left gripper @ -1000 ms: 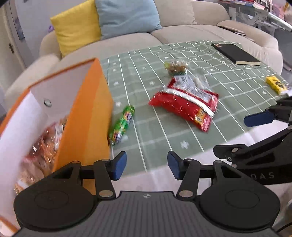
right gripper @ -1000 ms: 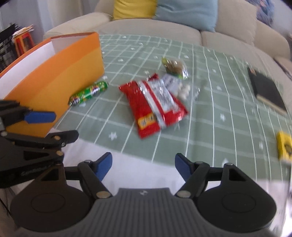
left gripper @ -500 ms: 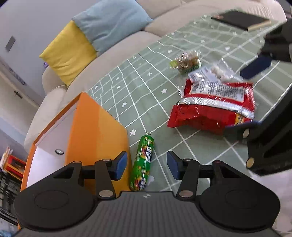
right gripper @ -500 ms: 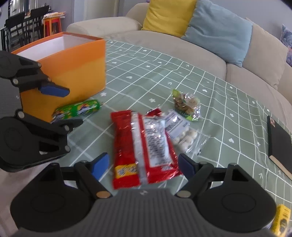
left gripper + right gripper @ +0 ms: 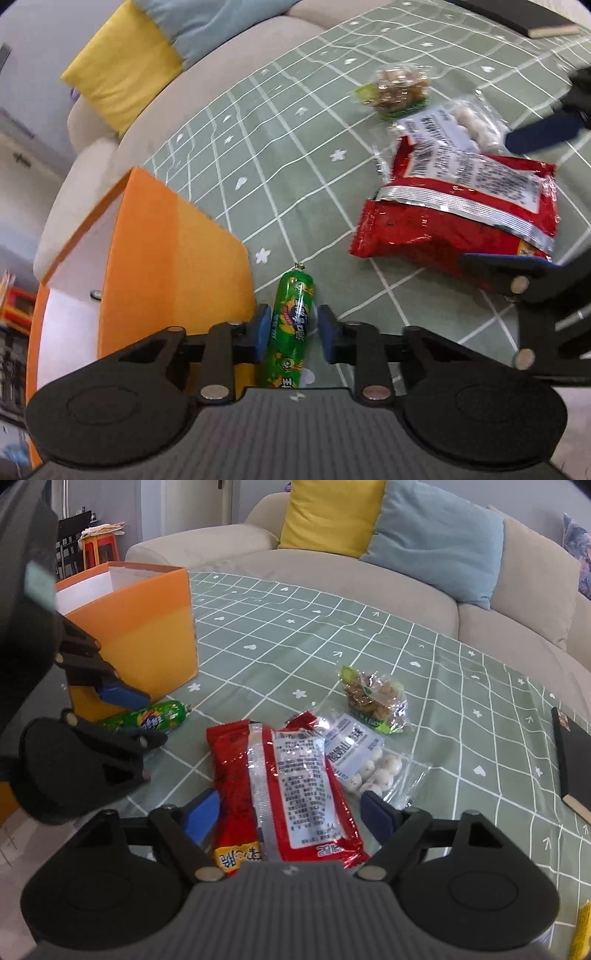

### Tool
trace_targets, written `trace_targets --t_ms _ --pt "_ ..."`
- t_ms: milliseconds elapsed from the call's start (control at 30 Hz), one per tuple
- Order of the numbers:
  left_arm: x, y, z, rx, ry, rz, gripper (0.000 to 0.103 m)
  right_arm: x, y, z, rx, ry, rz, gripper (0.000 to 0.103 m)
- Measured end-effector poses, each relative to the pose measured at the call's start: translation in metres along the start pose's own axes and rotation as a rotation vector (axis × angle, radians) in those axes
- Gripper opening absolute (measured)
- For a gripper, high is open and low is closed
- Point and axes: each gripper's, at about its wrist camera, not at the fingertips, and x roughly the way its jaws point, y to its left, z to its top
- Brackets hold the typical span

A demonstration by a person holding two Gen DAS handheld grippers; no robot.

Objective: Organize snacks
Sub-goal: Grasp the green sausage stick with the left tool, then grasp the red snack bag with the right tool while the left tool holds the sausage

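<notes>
Green sausage stick (image 5: 291, 328) lying beside orange box (image 5: 173, 266); left gripper (image 5: 292, 329) straddles it, fingers narrowly apart; right gripper (image 5: 291, 814) spread wide around red bag (image 5: 284, 790).

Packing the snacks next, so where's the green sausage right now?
The sausage lies on the tablecloth beside the orange box, between the left tool's open fingers, left of the red bag.

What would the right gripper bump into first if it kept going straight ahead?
The red snack bag: it already lies between the open jaws of the right gripper. Beyond it sits the clear bag of white balls, though depth is hard to judge.
</notes>
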Motion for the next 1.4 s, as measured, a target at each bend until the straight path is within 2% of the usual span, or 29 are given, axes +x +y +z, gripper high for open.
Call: trace_targets --t_ms 133,267,500,600,767,900,967,1033,1167,1233,1333,1400 --pt "-0.004 0.004 -0.005 -0.044 -0.027 -0.029 0.024 -0.001 0.006 0.003 -0.023 0.024 -0.010 0.071" --pt "-0.015 0.007 -0.010 -0.101 -0.052 -0.104 0.024 -0.005 0.007 0.005 -0.010 0.063 -0.016 0.068" --pt "-0.036 -0.002 -0.027 -0.165 -0.097 -0.247 0.024 -0.019 -0.008 -0.002 0.148 0.205 -0.031 0.068" --pt "-0.044 -0.008 -0.035 -0.171 -0.107 -0.276 0.025 -0.026 -0.014 -0.010 0.196 0.234 -0.036 0.069" --pt "-0.044 -0.010 -0.042 -0.175 -0.093 -0.296 0.028 -0.029 -0.012 -0.016 0.201 0.212 -0.041 0.071" --pt "-0.043 -0.003 -0.048 -0.207 -0.113 -0.321 0.031 -0.021 -0.008 -0.016 0.181 0.189 -0.029 0.079" --pt "-0.042 -0.001 -0.050 -0.218 -0.116 -0.333 0.030 -0.017 -0.008 -0.015 0.174 0.169 -0.021 0.082" --pt "-0.042 0.000 -0.051 -0.227 -0.117 -0.349 0.025 -0.012 -0.006 -0.014 0.158 0.143 -0.027 0.082" --pt "-0.043 -0.003 -0.053 -0.229 -0.126 -0.338 0.025 -0.003 -0.006 -0.012 0.153 0.105 -0.037 0.084" --pt "-0.044 -0.003 -0.054 -0.242 -0.125 -0.335 0.025 0.000 -0.007 -0.011 0.152 0.096 -0.048 0.082" --pt "-0.045 -0.003 -0.056 -0.259 -0.119 -0.332 0.024 -0.001 -0.009 -0.010 0.166 0.104 -0.054 0.072" --pt "-0.046 -0.002 -0.057 -0.272 -0.119 -0.334 0.024 -0.003 -0.008 -0.010 0.165 0.112 -0.057 0.071"
